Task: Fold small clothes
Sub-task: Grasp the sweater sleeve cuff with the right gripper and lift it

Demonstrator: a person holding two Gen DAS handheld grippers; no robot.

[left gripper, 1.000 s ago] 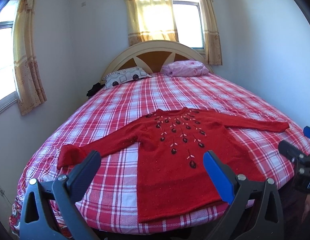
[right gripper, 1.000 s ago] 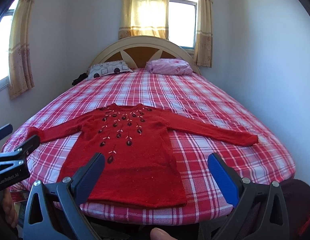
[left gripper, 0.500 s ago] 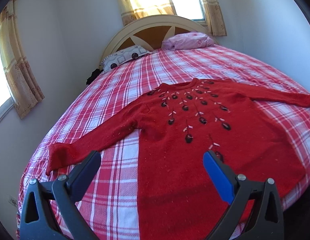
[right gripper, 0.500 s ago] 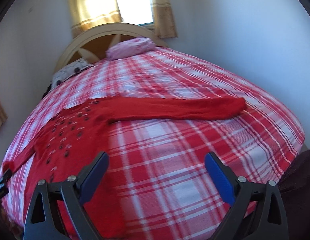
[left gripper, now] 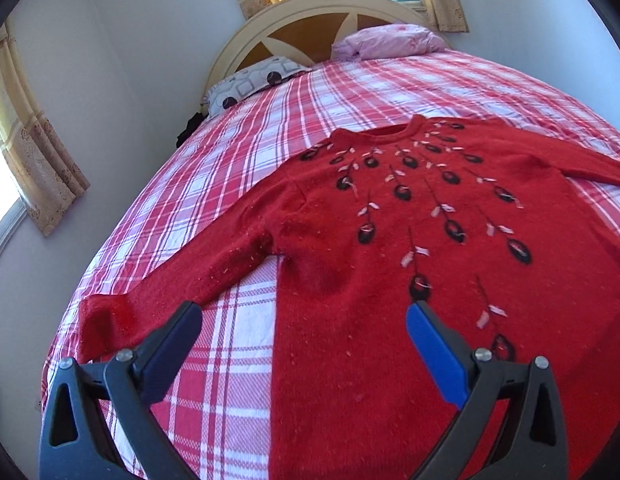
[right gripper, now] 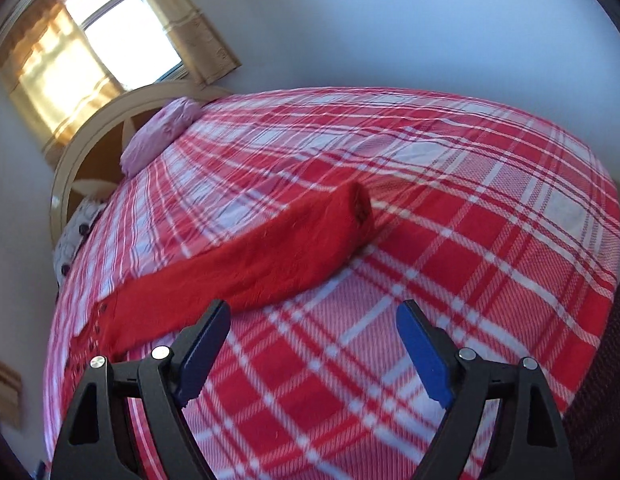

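the red sweater point(left gripper: 410, 264) lies face up and spread flat on the plaid bed point(left gripper: 237, 184), collar toward the headboard point(left gripper: 310, 36), hem at the foot edge, sleeves stretched out toward the two side edges. nothing is folded yet, as far as i can judge.

the left gripper point(left gripper: 305, 344) hovers over the foot edge, jaws wide apart and holding nothing. the left sleeve point(left gripper: 181, 284) runs slantwise from the armpit down toward the foot-left corner, and its cuff lies just beside the gripper's dark finger. the sweater body sits under the blue finger.

the right gripper point(right gripper: 314, 340) is likewise spread and empty, above bare plaid near the bed's right side edge. the right sleeve point(right gripper: 245, 264) lies ahead of it and to its left, long axis crossing the view from lower left to the cuff point(right gripper: 360, 208), which points at the right side edge.

so each sleeve is nearest its own gripper. my guess is the sleeves get taken first: the cuffs lie outboard, and each would have to be carried inward, across the sleeve's length, onto the body.
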